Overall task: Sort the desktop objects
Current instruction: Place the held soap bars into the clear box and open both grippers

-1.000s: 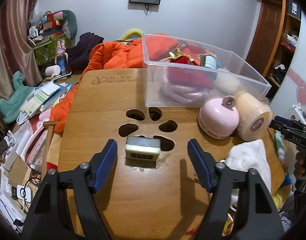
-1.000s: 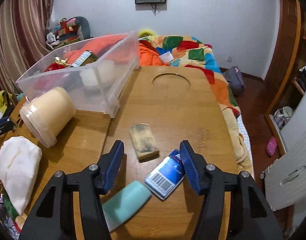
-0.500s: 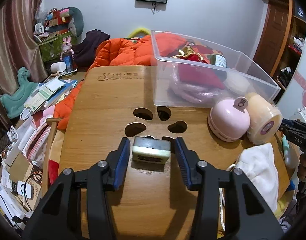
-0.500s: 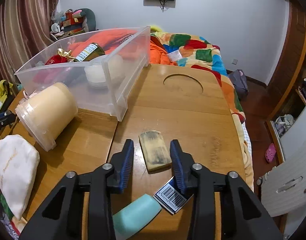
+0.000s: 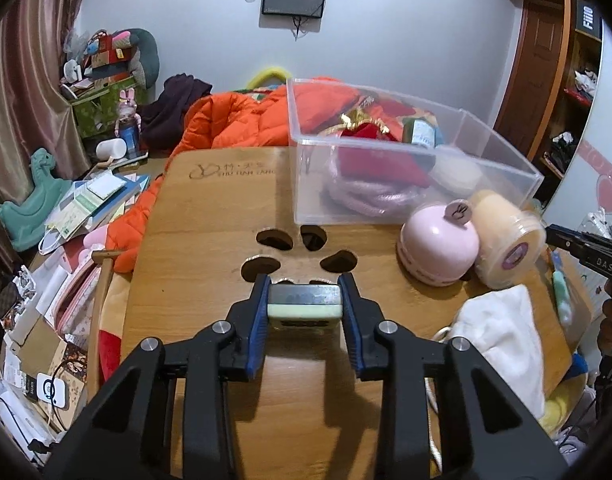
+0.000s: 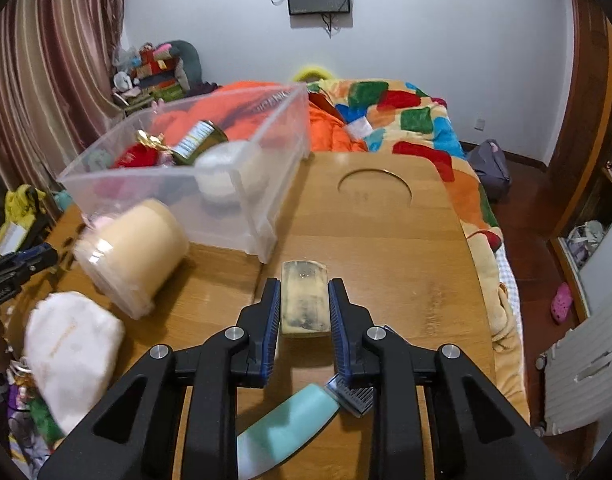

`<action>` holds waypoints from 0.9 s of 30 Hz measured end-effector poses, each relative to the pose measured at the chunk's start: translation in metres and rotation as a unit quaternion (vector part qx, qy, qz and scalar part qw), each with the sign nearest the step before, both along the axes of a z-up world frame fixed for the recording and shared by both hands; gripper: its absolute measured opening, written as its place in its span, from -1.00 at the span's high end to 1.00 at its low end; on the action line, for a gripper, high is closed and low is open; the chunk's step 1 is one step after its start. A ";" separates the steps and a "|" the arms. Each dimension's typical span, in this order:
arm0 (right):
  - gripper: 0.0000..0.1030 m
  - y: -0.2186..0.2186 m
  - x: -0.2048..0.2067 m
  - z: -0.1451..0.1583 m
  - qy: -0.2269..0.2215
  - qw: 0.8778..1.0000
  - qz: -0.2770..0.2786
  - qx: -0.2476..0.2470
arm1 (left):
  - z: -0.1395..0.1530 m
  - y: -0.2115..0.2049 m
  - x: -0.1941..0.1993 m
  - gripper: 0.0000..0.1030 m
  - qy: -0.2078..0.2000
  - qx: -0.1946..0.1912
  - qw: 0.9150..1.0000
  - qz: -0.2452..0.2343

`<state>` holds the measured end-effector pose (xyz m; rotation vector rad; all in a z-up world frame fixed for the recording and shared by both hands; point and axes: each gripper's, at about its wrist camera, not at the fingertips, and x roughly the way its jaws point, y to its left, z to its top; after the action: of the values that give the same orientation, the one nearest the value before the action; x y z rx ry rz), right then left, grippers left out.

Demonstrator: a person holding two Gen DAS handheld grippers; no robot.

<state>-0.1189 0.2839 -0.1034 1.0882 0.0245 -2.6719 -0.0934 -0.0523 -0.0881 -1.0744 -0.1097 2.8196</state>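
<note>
Our left tool (image 5: 304, 305) has a small block (image 5: 304, 307) between its blue pads, and the pads touch both of its short ends. The jaws are closing on it. The block is pale green on the side facing us, with a dark strip of marks low down, and its top is grey. It sits on the worktop (image 5: 209, 220), right at the tip of the tool. Just past it are some dark holes (image 5: 273, 239) cut in the wood. Farther off and to the right of the tool is a clear bin (image 5: 410, 184) with red and pink things inside. Near the bin, also to the right, are a pink round thing (image 5: 438, 250) and a tan tub (image 5: 506, 244) lying on its side. A white pouch (image 5: 502, 332) lies close beside the tool on the right.

Our right tool (image 6: 304, 308) is clamped on a sponge (image 6: 304, 300). The sponge is a flat yellow-tan slab, and its top looks smudged and dirty. It lies on the wood between the pads and sticks out past the tips. Under this tool, close to us, is a mint green thing (image 6: 289, 424) and a packet with a bar code (image 6: 354, 396). The bin is ahead to the left of this tool, and the tub and pouch are nearer on the left.
</note>
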 end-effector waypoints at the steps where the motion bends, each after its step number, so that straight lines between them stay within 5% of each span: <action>1: 0.58 0.000 0.003 0.002 0.000 1.000 0.004 -0.009 | 0.003 0.001 0.001 0.36 0.004 0.000 1.000 0.000; 8: 0.58 -0.007 0.020 0.012 0.010 0.998 0.036 -0.045 | 0.021 0.009 0.004 0.35 0.025 0.008 1.000 -0.010; 27: 0.58 -0.036 0.007 0.056 0.070 0.995 0.066 -0.022 | 0.066 0.020 -0.015 0.36 0.079 0.022 0.996 -0.018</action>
<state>-0.1120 0.2478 -0.0472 0.8541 0.0608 -2.6112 -0.1083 -0.0319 -0.0226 -0.8315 -0.1343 2.8433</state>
